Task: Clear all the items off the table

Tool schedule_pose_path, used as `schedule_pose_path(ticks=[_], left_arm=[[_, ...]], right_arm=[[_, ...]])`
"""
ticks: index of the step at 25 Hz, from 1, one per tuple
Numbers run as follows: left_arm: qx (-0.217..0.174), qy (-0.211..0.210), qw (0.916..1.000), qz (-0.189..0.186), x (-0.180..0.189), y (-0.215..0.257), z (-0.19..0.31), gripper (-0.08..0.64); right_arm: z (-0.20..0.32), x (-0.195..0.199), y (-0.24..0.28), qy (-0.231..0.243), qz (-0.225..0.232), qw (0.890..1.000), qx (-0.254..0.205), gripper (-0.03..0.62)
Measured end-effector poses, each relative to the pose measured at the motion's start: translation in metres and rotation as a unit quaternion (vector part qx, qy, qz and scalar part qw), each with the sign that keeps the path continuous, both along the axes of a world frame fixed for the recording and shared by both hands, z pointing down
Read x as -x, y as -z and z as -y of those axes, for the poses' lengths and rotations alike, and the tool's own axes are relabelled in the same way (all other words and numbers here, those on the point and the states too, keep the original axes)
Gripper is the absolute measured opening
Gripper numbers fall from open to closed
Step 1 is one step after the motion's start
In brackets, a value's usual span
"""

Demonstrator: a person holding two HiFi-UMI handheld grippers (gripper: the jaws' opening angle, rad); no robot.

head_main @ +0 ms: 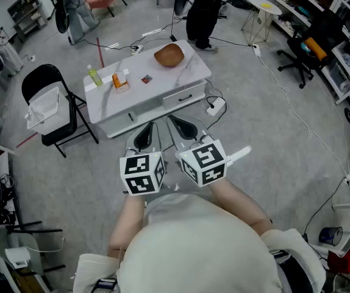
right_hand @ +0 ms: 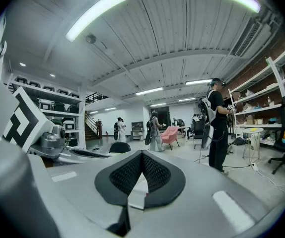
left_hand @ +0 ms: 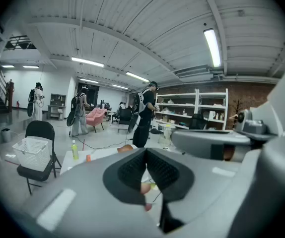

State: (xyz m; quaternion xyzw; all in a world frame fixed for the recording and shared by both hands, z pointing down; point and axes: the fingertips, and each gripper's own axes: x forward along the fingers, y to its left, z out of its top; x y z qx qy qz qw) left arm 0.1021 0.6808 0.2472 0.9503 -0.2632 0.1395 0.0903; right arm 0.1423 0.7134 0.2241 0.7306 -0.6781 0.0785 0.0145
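Observation:
A low white table (head_main: 181,72) stands ahead of me. On it are a brown wooden bowl (head_main: 169,55), a green bottle (head_main: 94,75), an orange box (head_main: 121,81) and a small dark red item (head_main: 146,79). My left gripper (head_main: 144,137) and right gripper (head_main: 183,127) hang side by side in front of the table's near edge, short of it, both shut with nothing between the jaws. In the left gripper view the bottle (left_hand: 74,149) and the bowl (left_hand: 126,147) peek over the closed jaws. The right gripper view shows shut jaws and the room beyond.
A black folding chair (head_main: 52,87) with a white mesh basket (head_main: 44,107) on its seat stands left of the table. A power strip (head_main: 215,107) and cables lie on the floor to the right. A person (head_main: 202,11) stands behind the table. Shelves line the right wall.

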Motion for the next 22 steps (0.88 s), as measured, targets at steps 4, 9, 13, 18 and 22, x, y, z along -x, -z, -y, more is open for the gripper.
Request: schedule_pose_path(ticks=[4, 9, 13, 18, 22], left_arm=[[-0.002, -0.002, 1.0000, -0.001, -0.003, 0.000, -0.003, 0.009], [0.002, -0.003, 1.0000, -0.003, -0.005, -0.001, -0.006, 0.009], [0.008, -0.003, 1.0000, -0.004, -0.008, -0.001, -0.005, 0.009], [0.016, -0.006, 0.9998, -0.004, -0.007, -0.003, 0.004, 0.009], [0.025, -0.008, 0.9996, -0.008, -0.008, -0.005, 0.022, 0.009]], right_arm=[[-0.003, 0.001, 0.000, 0.001, -0.001, 1.000, -0.002, -0.002], [-0.007, 0.000, -0.004, 0.000, 0.007, 1.000, 0.003, -0.003], [-0.007, -0.001, -0.005, -0.003, 0.008, 1.000, 0.009, -0.002], [0.003, 0.000, -0.008, -0.006, 0.011, 1.000, 0.014, -0.003], [0.020, -0.002, -0.006, -0.006, 0.036, 0.999, -0.001, -0.002]])
